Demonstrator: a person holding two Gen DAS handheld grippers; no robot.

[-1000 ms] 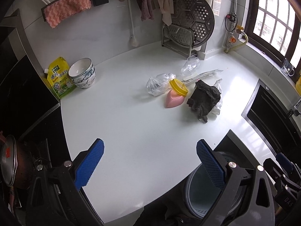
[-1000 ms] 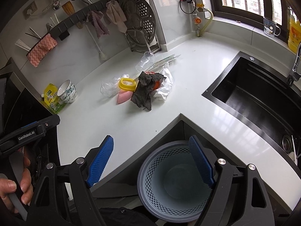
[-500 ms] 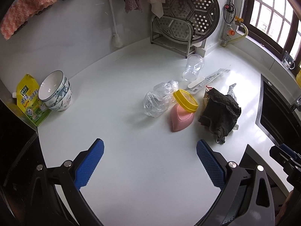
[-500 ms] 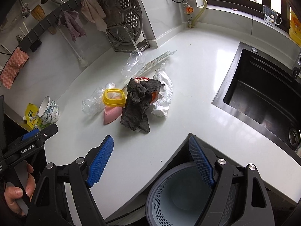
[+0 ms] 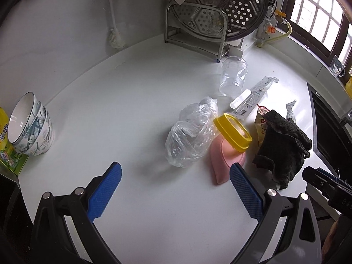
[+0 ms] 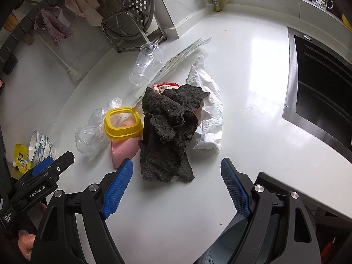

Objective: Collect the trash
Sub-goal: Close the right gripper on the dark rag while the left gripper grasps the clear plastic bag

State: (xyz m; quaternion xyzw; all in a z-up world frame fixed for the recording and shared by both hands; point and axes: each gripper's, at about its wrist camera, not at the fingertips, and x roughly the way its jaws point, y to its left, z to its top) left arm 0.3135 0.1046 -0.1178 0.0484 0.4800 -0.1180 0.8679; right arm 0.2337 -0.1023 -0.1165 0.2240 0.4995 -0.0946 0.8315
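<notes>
A pile of trash lies on the white counter (image 5: 132, 101): a crumpled clear plastic bag (image 5: 190, 132), a pink piece (image 5: 222, 160) with a yellow ring lid (image 5: 232, 131) on it, a clear plastic cup (image 5: 233, 77) on its side, a long flat wrapper (image 5: 253, 98), a dark rag (image 6: 169, 132) over a red-printed packet (image 6: 166, 86), and a white crumpled bag (image 6: 209, 110). My left gripper (image 5: 173, 194) is open just short of the clear bag and pink piece. My right gripper (image 6: 176, 186) is open right in front of the rag's near edge.
Stacked bowls (image 5: 30, 125) and a yellow-green pouch (image 5: 7, 145) sit at the counter's left end. A steamer rack on a metal stand (image 5: 211, 19) stands at the back. A black sink (image 6: 323, 96) lies to the right. A grey bin (image 6: 220, 255) shows below the counter edge.
Both grippers have moved forward over the counter toward the trash pile, which looks larger now. The bin has dropped out of the left view. Both stay open.
</notes>
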